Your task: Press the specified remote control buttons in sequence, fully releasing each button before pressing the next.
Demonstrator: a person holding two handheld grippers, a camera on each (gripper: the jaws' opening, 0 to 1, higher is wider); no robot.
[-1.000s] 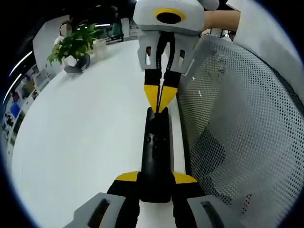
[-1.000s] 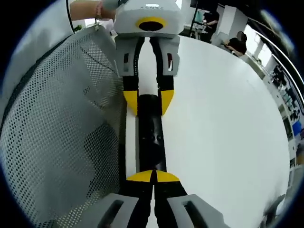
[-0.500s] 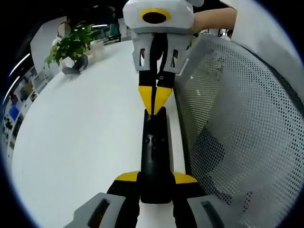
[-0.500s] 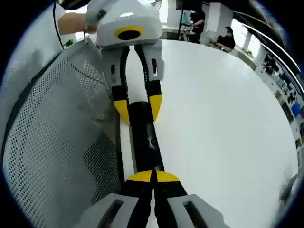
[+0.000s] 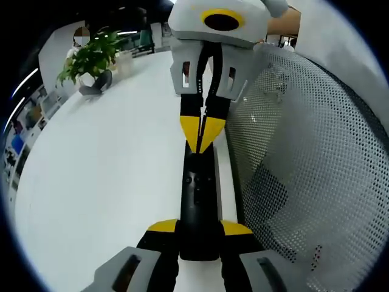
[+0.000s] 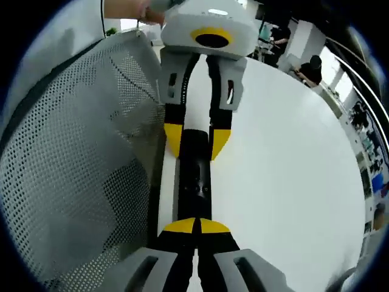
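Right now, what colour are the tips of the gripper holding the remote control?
Yellow tips on the left gripper, clearest in the right gripper view, clamping the black remote control.

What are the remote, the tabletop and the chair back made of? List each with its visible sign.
Remote: probably plastic, black with a soft sheen.
Tabletop: smooth white, matte, perhaps laminate; hard to tell.
Chair back: woven mesh fabric, grey, full of small holes, with a dark rim.

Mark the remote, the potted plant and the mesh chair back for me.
remote [image 5: 199,201]: left gripper view, on its black button face between the grippers.
potted plant [image 5: 91,58]: left gripper view, on its green leaves at the table's far side.
mesh chair back [image 6: 73,152]: right gripper view, on the white mesh.
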